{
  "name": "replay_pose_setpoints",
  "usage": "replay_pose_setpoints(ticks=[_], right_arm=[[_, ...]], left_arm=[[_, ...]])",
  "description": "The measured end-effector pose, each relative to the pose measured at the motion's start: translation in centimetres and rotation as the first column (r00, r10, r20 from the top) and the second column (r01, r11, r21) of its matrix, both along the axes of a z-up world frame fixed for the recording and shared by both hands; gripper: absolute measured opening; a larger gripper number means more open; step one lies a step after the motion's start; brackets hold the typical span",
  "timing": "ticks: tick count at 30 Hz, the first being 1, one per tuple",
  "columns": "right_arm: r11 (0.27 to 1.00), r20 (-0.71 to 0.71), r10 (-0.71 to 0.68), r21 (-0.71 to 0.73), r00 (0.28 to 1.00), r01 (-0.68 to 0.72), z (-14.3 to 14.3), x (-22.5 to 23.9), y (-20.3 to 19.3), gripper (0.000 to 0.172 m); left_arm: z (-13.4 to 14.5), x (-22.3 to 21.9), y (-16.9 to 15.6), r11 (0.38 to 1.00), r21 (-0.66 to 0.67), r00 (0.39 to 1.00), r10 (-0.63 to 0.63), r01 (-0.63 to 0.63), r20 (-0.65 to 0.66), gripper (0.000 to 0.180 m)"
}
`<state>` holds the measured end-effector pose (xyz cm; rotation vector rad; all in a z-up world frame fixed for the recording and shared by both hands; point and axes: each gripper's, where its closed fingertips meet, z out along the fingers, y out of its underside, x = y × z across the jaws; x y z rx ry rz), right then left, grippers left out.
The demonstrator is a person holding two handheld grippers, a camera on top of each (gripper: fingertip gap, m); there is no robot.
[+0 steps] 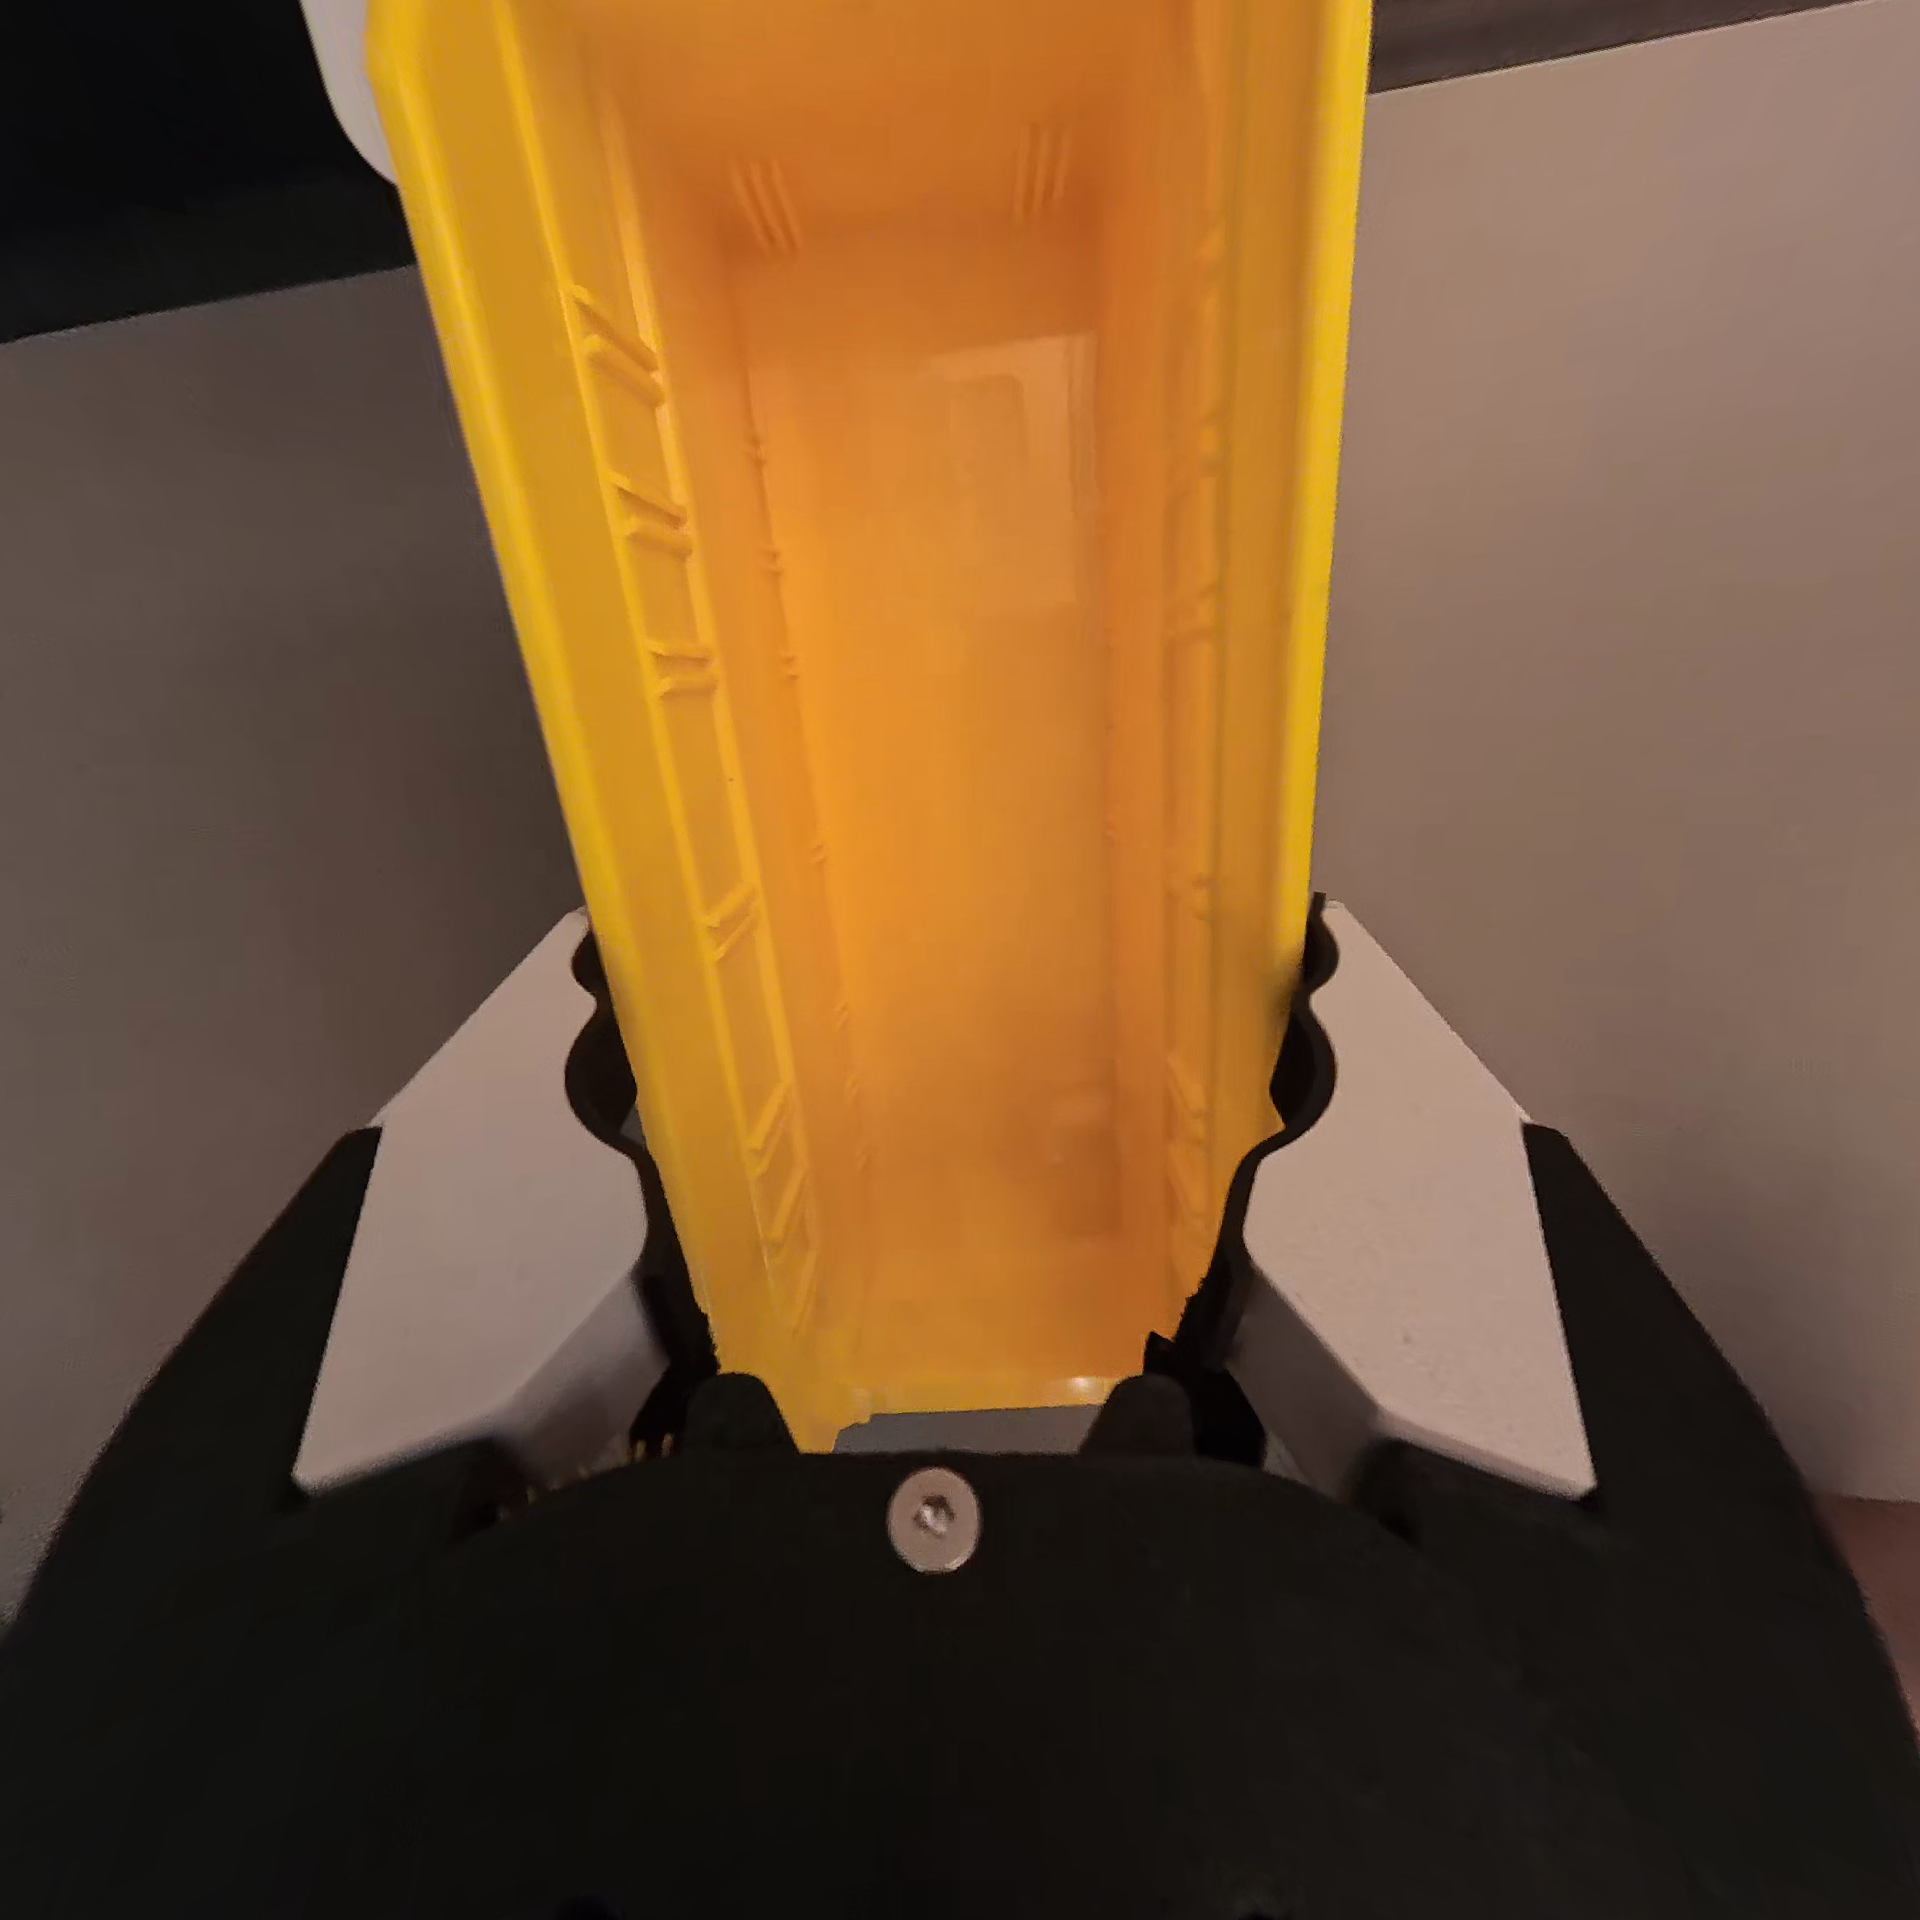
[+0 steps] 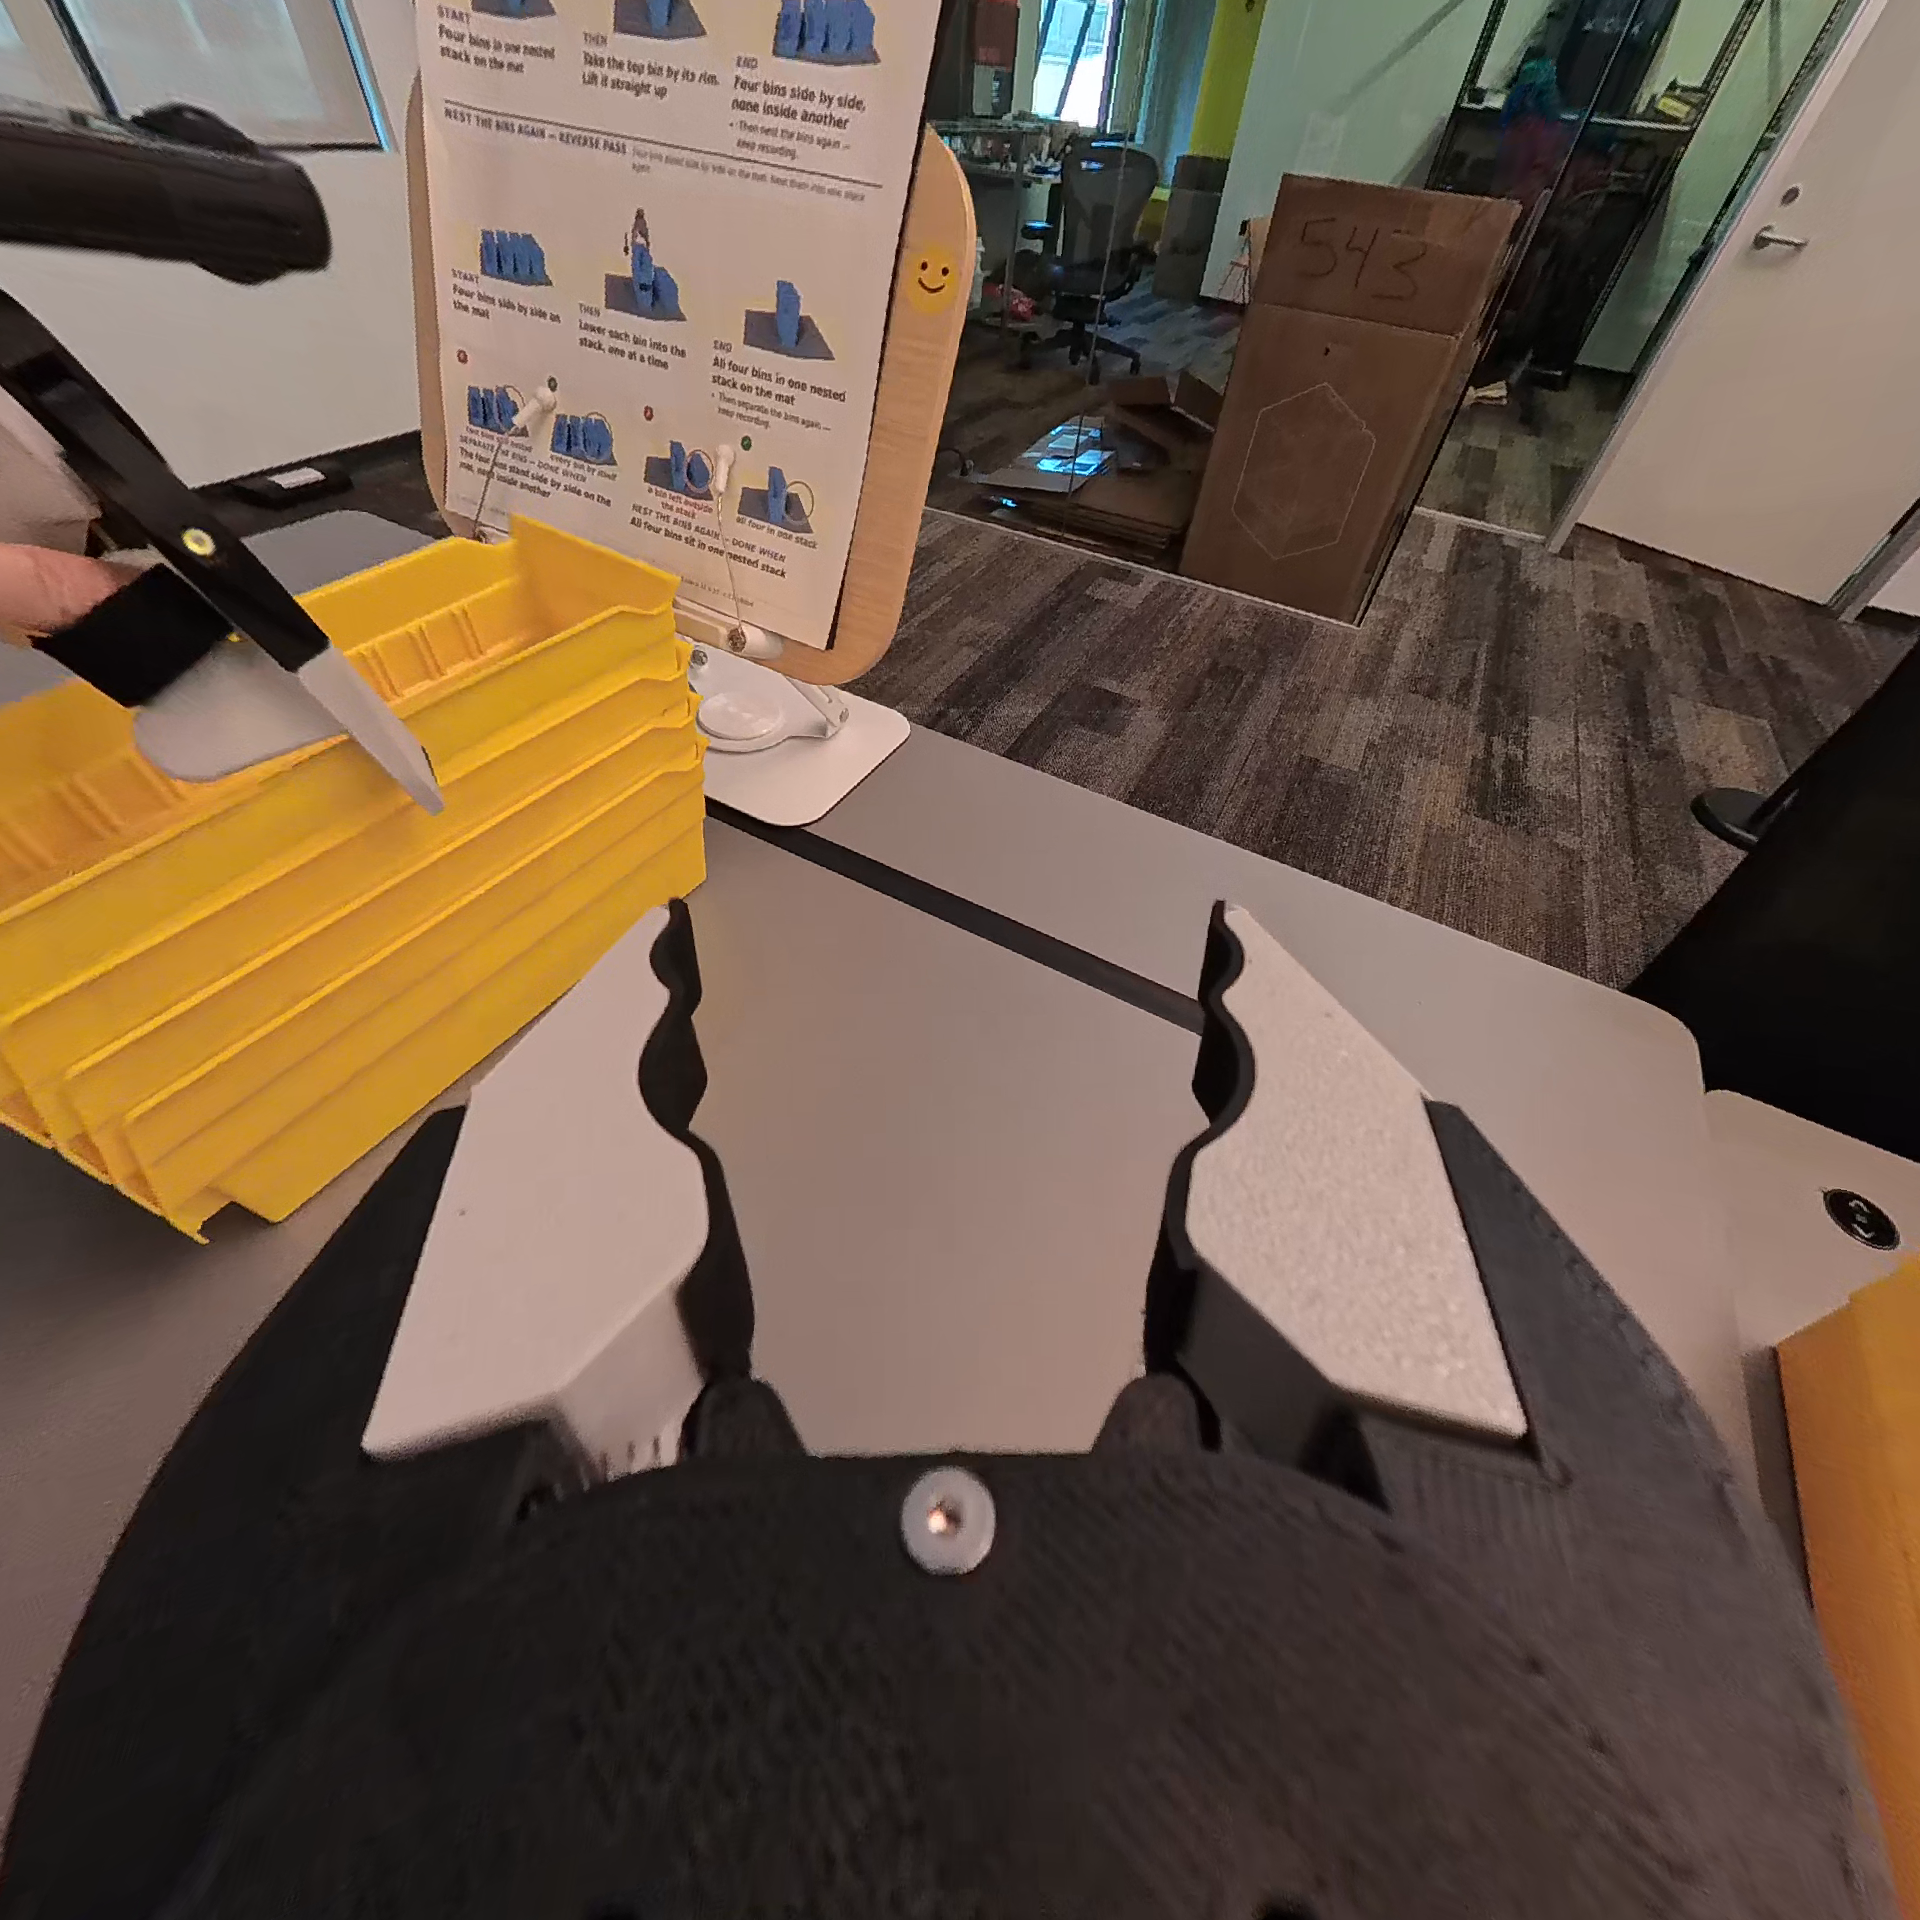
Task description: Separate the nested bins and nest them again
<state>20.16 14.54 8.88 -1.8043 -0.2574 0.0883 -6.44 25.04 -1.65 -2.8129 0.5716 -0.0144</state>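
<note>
1. Yellow plastic fills the left wrist view: the top bin (image 1: 935,727) runs lengthwise straight away from the left gripper (image 1: 953,914), its long axis in line with the fingers and its open inside facing the camera.
2. The left gripper stands wide and straddles that bin across its short width. Both dark pads (image 1: 597,1039) lie along the outer rims with no gap showing, but whether they actually press cannot be told.
3. From the right wrist view, this bin sits uppermost in the nested stack (image 2: 343,935), which rests tilted on the grey table (image 2: 935,1143). One left finger (image 2: 353,707) lies over its near rim.
4. The right gripper (image 2: 945,914) is wide open and holds nothing; only bare table shows between its pads.
5. The stack lies to the right gripper's left, just beside its left fingertip, with its long side turned toward it. A yellow-orange edge (image 2: 1860,1558) also shows at far right; what it is remains unclear.
6. Judgement: the left hand is the nearer one and is already lined up. Any lift or seating should follow the bin's long axis squarely, so the rims do not bind.
</note>
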Motion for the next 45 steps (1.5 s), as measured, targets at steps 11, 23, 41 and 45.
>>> replay_pose_setpoints(ticks=[11,23,41,45], right_arm=[[0.999,0.061,-0.033,-0.020,0.998,0.034,-1.4,0.8,1.1,0.098],[0.985,0.201,-0.076,0.164,0.977,0.043,4.8,7.4,-9.3,0.106],[0.571,0.764,-0.383,-0.245,0.519,0.783,-22.6,57.3,-28.8,0.065],[0.546,0.755,-0.365,-0.300,0.544,0.782,-24.9,60.0,-27.8,0.058]], left_arm=[[9.5,2.8,-1.6,0.911,0.326,0.922,-0.329,0.254,0.203,0.109],[14.0,7.4,-22.7,0.511,0.858,0.024,-0.858,-0.055,0.512,0.062],[-6.9,32.6,-32.8,0.311,0.793,-0.060,-0.915,0.523,0.399,0.073],[-6.8,32.8,-33.0,0.328,0.798,-0.068,-0.907,0.506,0.416,0.068]])
